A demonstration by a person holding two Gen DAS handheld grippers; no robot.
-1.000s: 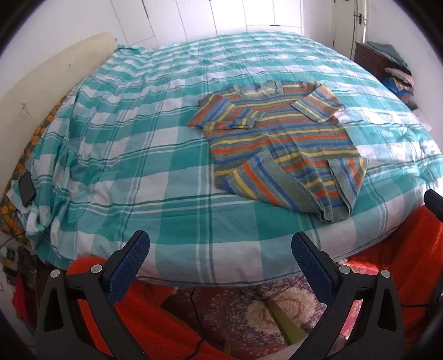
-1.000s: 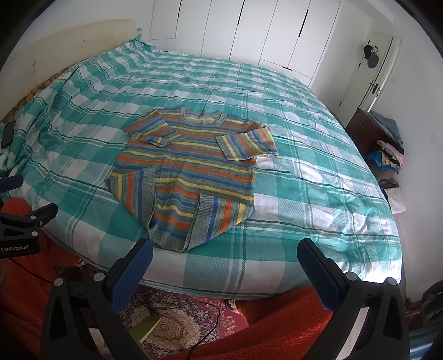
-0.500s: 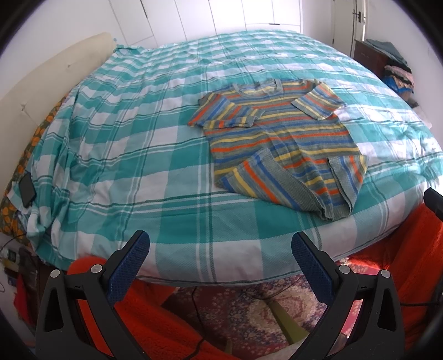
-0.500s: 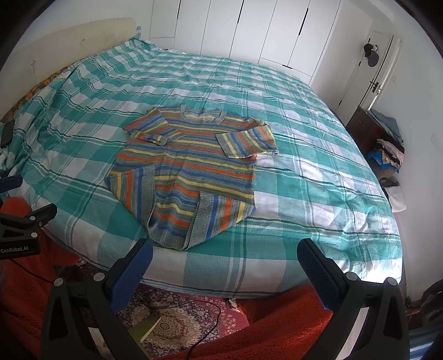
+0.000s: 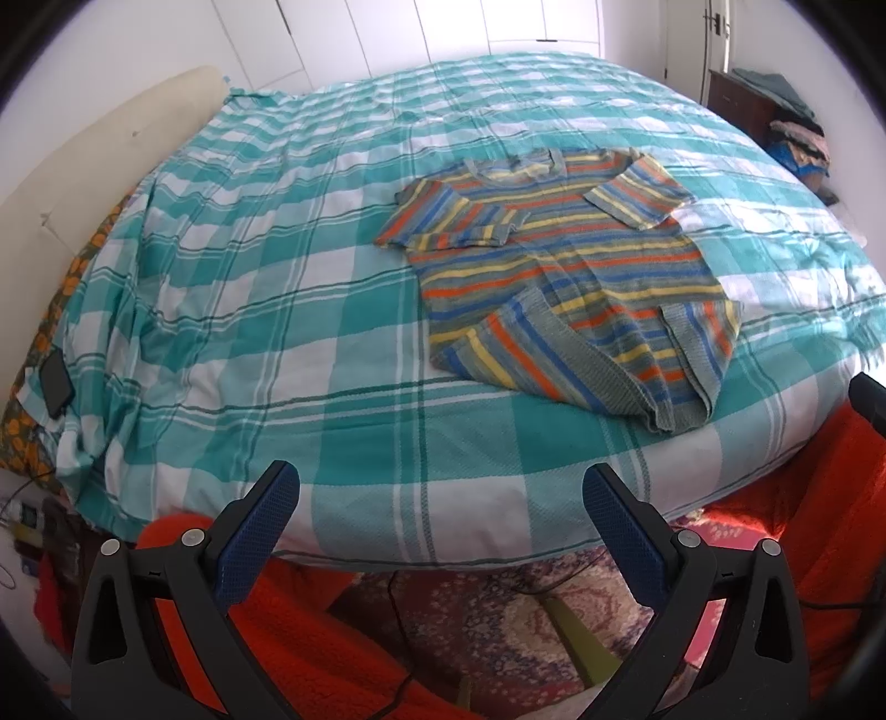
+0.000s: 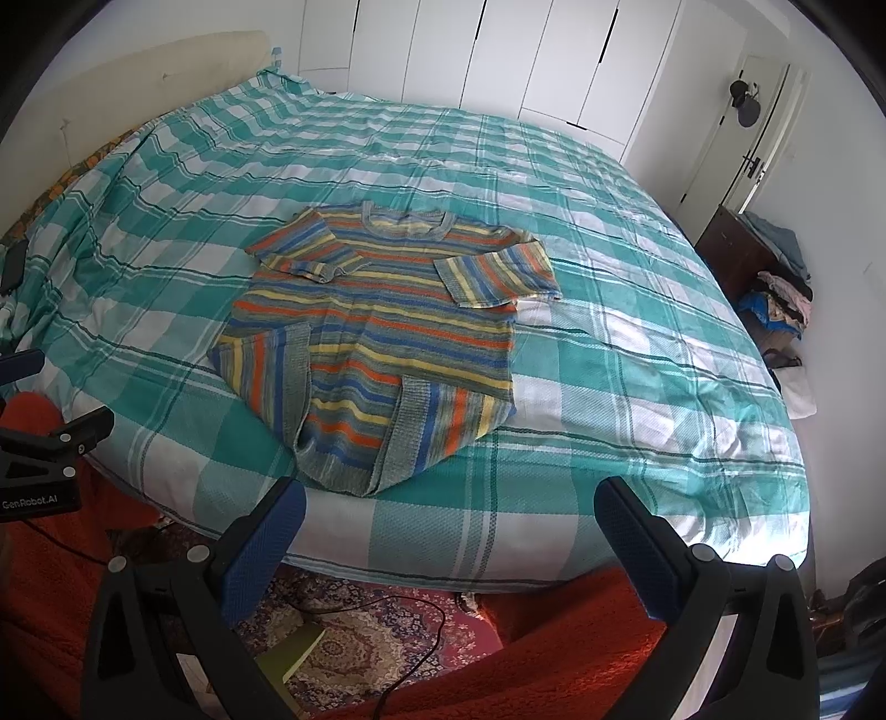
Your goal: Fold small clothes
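A striped knit sweater (image 5: 559,266) in grey, blue, orange and yellow lies flat on the teal and white checked bedspread (image 5: 266,288), neck away from me, both sleeves folded in over the body and both lower corners turned up. It also shows in the right wrist view (image 6: 382,332). My left gripper (image 5: 440,498) is open and empty, off the near edge of the bed, left of the sweater's hem. My right gripper (image 6: 451,512) is open and empty, off the near edge, just below the hem. The left gripper's body (image 6: 39,465) shows at the right wrist view's left edge.
An orange blanket (image 6: 554,653) and a patterned rug (image 6: 354,637) with a black cable lie below the bed edge. A dark phone (image 5: 55,382) lies at the bed's left side. A dresser with piled clothes (image 6: 775,277) stands at the right wall. White wardrobe doors (image 6: 498,50) are behind.
Both grippers have drifted very slightly; the sweater sits a touch lower in the right wrist view. Nothing was taken hold of or let go.
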